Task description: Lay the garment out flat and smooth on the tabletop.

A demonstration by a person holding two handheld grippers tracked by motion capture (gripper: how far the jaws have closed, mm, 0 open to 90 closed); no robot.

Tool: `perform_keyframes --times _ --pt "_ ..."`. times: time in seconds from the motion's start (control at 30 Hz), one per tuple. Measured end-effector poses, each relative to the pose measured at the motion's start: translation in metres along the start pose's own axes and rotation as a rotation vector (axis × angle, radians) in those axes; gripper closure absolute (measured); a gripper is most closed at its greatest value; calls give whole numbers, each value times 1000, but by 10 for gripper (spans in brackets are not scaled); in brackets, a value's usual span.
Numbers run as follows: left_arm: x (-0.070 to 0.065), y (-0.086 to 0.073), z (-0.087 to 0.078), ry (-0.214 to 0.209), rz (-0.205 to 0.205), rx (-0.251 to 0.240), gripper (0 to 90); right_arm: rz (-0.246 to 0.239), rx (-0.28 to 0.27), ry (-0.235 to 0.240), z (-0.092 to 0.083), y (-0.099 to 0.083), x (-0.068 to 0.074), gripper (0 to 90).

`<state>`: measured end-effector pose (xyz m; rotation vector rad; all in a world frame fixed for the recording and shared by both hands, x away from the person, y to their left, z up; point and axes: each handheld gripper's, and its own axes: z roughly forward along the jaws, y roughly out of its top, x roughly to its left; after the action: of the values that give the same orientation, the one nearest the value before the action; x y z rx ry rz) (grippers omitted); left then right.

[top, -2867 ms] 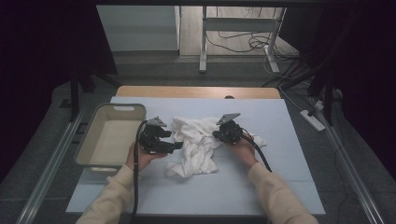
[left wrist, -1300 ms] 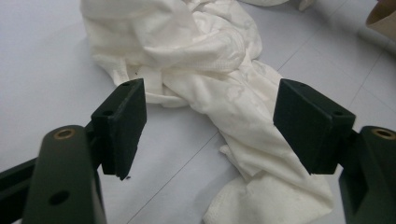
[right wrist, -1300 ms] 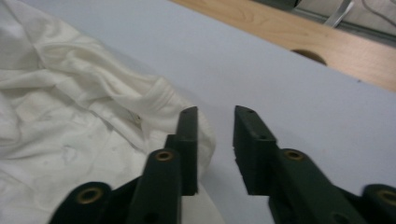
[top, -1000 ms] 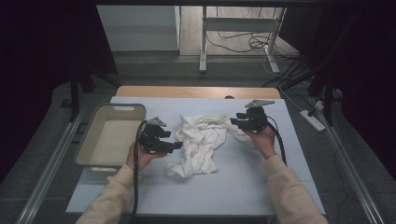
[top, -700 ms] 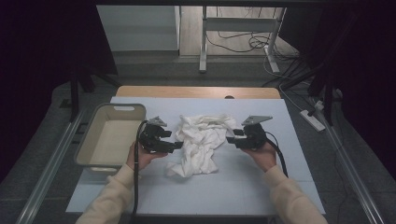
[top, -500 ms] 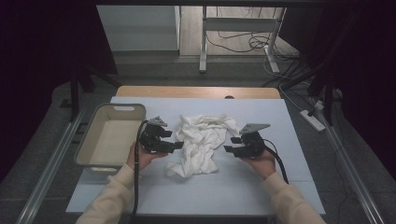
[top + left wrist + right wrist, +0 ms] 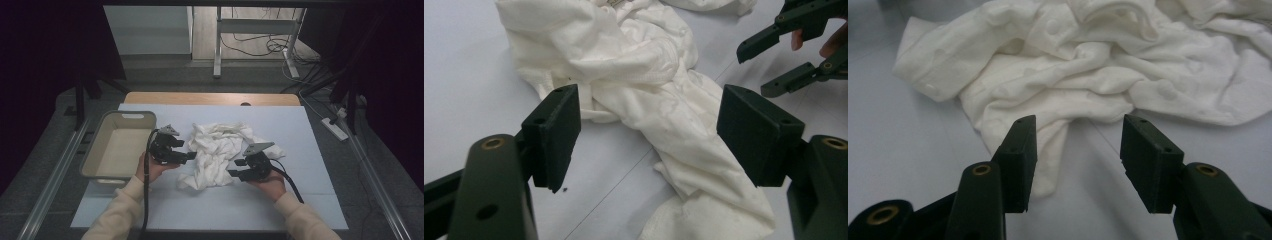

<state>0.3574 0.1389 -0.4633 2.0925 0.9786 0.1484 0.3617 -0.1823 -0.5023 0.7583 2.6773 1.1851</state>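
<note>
White cloth point(image 7: 217, 152) crumpled mid-mat, bare mat point(image 7: 300, 130) around edges

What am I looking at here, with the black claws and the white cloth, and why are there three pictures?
No machine moves here: a person at a table holds a hand tool with two black jaws in each hand. One picture comes from a camera above, looking down on the table. The other two come from small cameras riding on each tool, looking out along its own jaws.

On the pale blue surface lies a crumpled white cloth, with a shallow beige tub at the left edge.

The left gripper sits at the cloth's left side, jaws open, the cloth lying between and beyond them. The right gripper faces the cloth's lower right part, jaws apart with the pads pressing on nothing. Neither holds anything.
</note>
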Motion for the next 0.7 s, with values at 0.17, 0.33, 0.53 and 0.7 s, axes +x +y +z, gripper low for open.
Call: perform_keyframes --times 0.17,0.33,0.53,0.7 --pt "0 0 0 1 0 0 261 -10 26 23 7 -1 6 498" --pt "0 0 0 1 0 2 260 -43 52 21 13 -1 11 533" --pt "0 0 0 2 0 0 260 -53 103 55 21 -4 11 769" --pt "0 0 0 2 -1 2 260 -64 110 61 20 -5 11 872"
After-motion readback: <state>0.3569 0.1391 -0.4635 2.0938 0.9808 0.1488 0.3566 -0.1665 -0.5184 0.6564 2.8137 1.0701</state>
